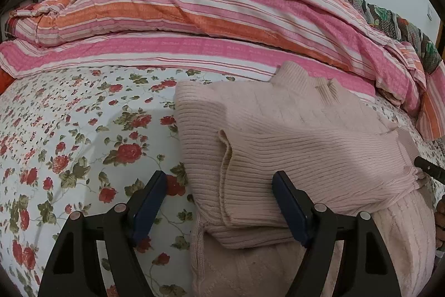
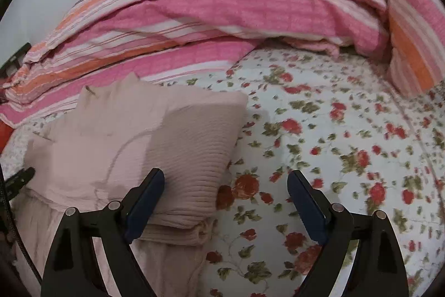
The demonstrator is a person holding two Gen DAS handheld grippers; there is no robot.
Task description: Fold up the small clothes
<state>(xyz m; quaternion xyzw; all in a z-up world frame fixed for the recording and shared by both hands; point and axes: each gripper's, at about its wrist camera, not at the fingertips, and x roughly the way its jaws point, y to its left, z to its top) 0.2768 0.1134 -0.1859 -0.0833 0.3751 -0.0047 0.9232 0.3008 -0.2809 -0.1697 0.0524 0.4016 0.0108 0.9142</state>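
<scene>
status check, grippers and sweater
Left gripper open, right gripper open. Pink sweater partly folded on floral sheet. Nothing blocking.

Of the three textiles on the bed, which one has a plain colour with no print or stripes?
The pale pink ribbed sweater, lying folded between both open tools. The bedsheet under it is floral, and the quilt behind is striped pink and orange.

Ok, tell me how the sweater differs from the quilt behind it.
The sweater is plain pale pink ribbed knit; the quilt is striped pink, orange and white. The sweater lies folded flat near the grippers; the quilt is heaped high along the far side. The sweater is far smaller. Both rest on the flowered sheet.
</scene>
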